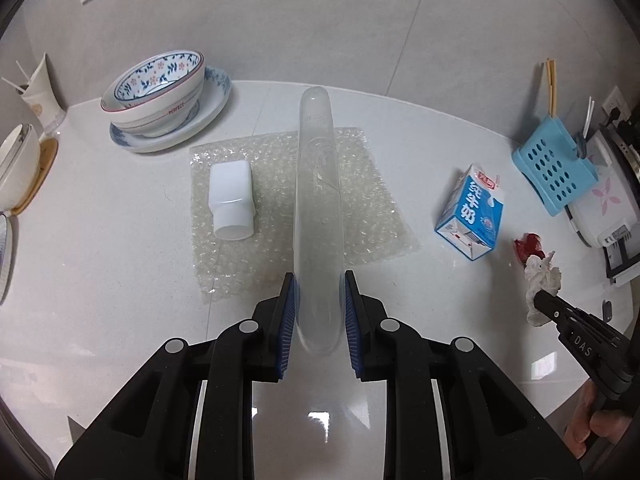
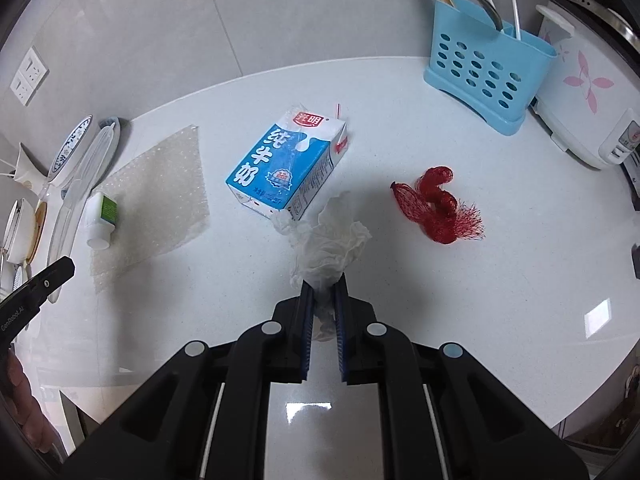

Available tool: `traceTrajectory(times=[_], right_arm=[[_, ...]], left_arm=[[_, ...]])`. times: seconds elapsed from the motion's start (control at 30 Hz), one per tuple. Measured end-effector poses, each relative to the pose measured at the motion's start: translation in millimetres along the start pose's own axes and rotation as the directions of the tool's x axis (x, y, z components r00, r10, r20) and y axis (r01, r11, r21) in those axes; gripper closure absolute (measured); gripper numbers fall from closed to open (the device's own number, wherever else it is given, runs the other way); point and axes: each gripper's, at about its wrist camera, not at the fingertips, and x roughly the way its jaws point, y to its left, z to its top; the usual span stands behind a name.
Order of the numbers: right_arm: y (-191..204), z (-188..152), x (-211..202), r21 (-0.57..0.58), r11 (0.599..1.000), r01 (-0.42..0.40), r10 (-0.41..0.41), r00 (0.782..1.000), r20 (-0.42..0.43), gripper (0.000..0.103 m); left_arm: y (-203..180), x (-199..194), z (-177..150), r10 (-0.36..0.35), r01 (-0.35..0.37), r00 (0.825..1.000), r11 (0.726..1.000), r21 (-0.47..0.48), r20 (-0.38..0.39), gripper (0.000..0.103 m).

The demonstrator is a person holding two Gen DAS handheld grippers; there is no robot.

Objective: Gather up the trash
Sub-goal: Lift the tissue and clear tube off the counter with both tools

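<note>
My left gripper [image 1: 319,286] is shut on a long clear plastic lid or tray [image 1: 318,200], held edge-on above a sheet of bubble wrap [image 1: 296,204]. A small white bottle [image 1: 231,199] lies on the wrap's left part. My right gripper [image 2: 323,290] is shut on a crumpled white tissue [image 2: 328,240], which also shows in the left wrist view [image 1: 541,280]. A blue-and-white milk carton [image 2: 286,164] lies just beyond the tissue. A red mesh net [image 2: 438,204] lies to the right of it on the white counter [image 2: 480,280].
Stacked patterned bowls on a plate [image 1: 160,96] stand at the back left, with more dishes [image 1: 16,168] at the left edge. A blue utensil holder [image 2: 486,64] and a white rice cooker [image 2: 588,96] stand at the back right against the tiled wall.
</note>
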Motion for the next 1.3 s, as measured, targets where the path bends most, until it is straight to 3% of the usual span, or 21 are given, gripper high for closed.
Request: traceTrajectory(times=[0.6, 1.3], right_arm=[[-4, -27, -51, -0.037, 0.999, -0.019, 0.021, 0.998, 0.064, 0.094], [-15, -79, -101, -0.083, 0.995, -0.053, 0.062, 0.992, 0.11, 0.094]], left_arm=[[-14, -46, -29, -0.048, 0.047, 0.998, 0.998, 0.032, 0.037, 0.081], [-20, -100, -92, -0.093, 0.092, 0.994, 0.996, 0.02, 0.053, 0.081]])
